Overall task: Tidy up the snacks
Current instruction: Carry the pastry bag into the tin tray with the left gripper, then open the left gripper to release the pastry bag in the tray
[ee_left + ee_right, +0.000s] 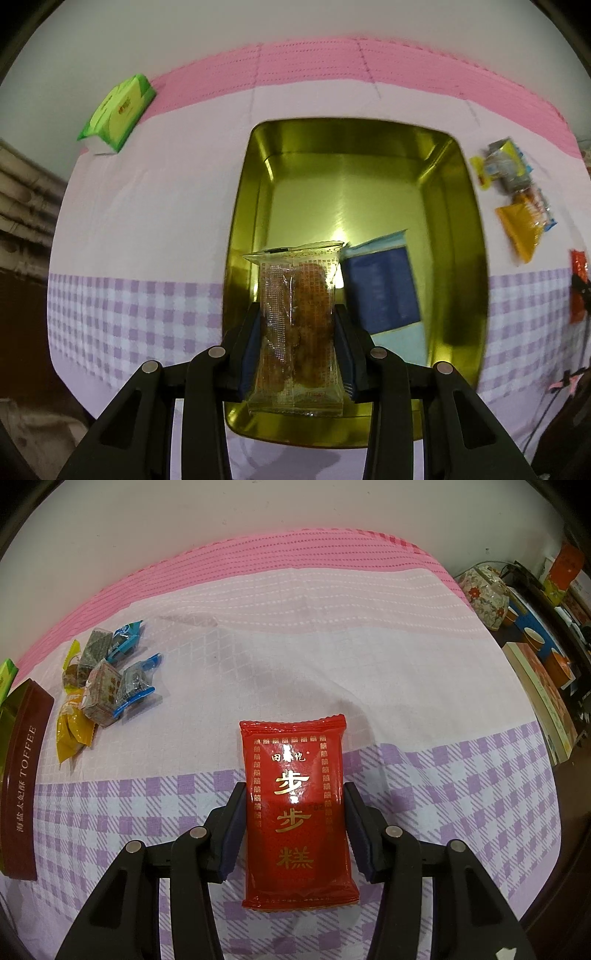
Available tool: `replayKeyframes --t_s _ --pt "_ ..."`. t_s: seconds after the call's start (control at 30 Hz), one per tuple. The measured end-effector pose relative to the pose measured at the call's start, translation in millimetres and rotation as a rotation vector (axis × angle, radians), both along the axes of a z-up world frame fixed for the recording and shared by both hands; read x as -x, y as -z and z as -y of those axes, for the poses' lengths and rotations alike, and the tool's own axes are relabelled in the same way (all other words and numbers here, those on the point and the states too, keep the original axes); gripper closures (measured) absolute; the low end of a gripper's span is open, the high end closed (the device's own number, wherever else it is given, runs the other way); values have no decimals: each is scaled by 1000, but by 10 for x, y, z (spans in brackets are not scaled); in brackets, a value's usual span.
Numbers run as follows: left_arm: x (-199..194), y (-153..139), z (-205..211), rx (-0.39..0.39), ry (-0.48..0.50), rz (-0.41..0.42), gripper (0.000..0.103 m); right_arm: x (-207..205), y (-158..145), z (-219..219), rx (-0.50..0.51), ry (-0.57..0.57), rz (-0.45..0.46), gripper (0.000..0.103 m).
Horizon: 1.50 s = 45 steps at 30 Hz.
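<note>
My left gripper (297,314) is shut on a clear-wrapped brown snack (295,325) and holds it over the near end of the open gold tin (243,206). A blue snack packet (384,291) lies inside the tin at the right. My right gripper (295,790) holds a red snack packet with gold characters (295,801) between its pads, just above or on the cloth. A pile of several small wrapped snacks (103,679) lies on the cloth at the left of the right wrist view; it also shows in the left wrist view (517,192).
The tin's brown side marked TOFFEE (22,775) is at the far left of the right wrist view. A green tissue pack (118,110) lies at the back left. A floral teapot (484,590), cups and books stand beyond the table's right edge.
</note>
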<state>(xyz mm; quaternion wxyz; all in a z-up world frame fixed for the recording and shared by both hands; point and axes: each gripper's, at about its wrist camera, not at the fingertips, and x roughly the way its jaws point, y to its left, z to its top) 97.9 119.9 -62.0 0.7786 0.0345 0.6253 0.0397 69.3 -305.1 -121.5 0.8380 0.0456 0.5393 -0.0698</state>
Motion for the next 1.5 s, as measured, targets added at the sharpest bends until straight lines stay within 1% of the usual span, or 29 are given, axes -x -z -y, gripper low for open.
replayKeyframes --t_s 0.33,0.7,0.93,1.1,1.17,1.23,1.3,1.43,1.5 --pt "67 221 -121 -7 7 -32 65 -2 6 -1 1 -5 -5 55" --pt "95 216 -94 -20 39 0 64 -55 9 44 -6 -8 -43 54" --pt "149 112 -89 17 59 50 62 -107 19 47 -7 -16 -71 51" --pt "187 7 -149 58 52 103 53 -147 18 42 -11 -1 -80 53" --pt "199 -22 -162 69 49 118 51 -162 9 27 -10 7 -80 58" --pt "212 -49 -175 70 42 134 49 -156 5 21 -7 14 -79 59" --pt "229 -75 -202 71 30 152 44 -149 -2 0 -2 22 -77 60" --pt "265 -113 -276 62 -9 186 42 -134 -10 -29 -1 46 -78 61" --pt "274 -99 -322 49 -25 189 40 -129 -11 -50 0 56 -77 61"
